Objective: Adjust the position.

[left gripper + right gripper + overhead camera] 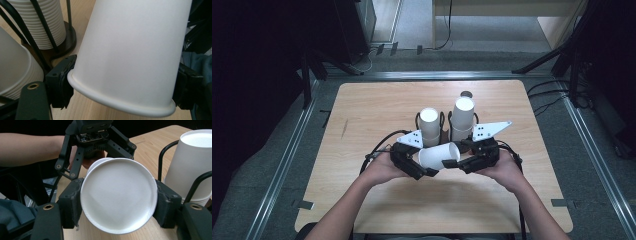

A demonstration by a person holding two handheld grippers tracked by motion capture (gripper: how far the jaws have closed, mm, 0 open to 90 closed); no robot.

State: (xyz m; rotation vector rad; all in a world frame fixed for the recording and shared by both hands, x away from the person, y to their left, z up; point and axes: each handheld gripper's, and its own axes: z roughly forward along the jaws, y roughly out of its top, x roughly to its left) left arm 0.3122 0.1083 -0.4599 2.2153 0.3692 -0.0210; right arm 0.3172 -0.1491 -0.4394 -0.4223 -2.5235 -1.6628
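One paper cup [438, 155] on its side, axis level, between both grippers' jaws.

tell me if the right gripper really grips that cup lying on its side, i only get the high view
observer: yes, in the right gripper view the right gripper has its pads pressed on both sides of the paper cup, round end facing the camera
operator: and the left one
observer: the left gripper has its jaws either side of the cup's rolled rim, one pad right against it
operator: are those towers behind single cups
observer: no, the ribbed stack of cups shows many nested rims, on a dark round base
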